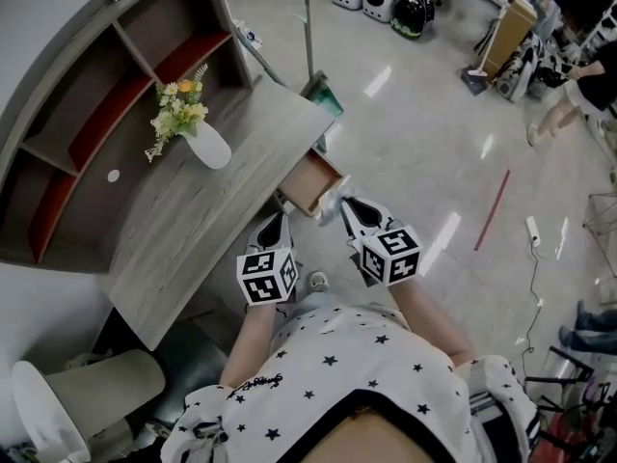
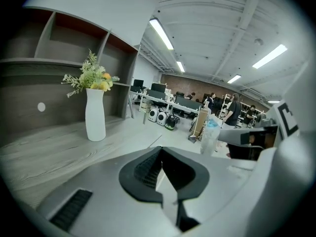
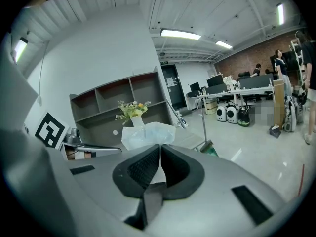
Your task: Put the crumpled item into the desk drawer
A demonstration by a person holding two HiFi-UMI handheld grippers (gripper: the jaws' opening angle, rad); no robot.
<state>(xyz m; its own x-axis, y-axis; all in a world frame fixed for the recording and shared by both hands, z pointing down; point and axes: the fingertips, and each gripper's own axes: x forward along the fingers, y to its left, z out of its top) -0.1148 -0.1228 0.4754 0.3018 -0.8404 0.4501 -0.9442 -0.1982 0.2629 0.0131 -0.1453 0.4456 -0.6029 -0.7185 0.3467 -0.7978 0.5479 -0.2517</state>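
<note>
Head view has us standing at the table (image 1: 207, 222), with the drawer (image 1: 310, 181) pulled open along its edge. Our right hand-held gripper (image 1: 345, 204) is clamped on the crumpled item (image 1: 331, 202), a whitish see-through plastic wad. It hangs right at the drawer's front, and we can't tell if it's over the opening or just outside it. Right gripper view agrees: jaws pinched together, wad bunched up just past the tips. Our left hand-held gripper (image 1: 280, 219) sits beside it near the table edge, jaws closed on nothing. A white vase (image 1: 208, 147) of flowers (image 1: 177, 110) stands further back on the table.
</note>
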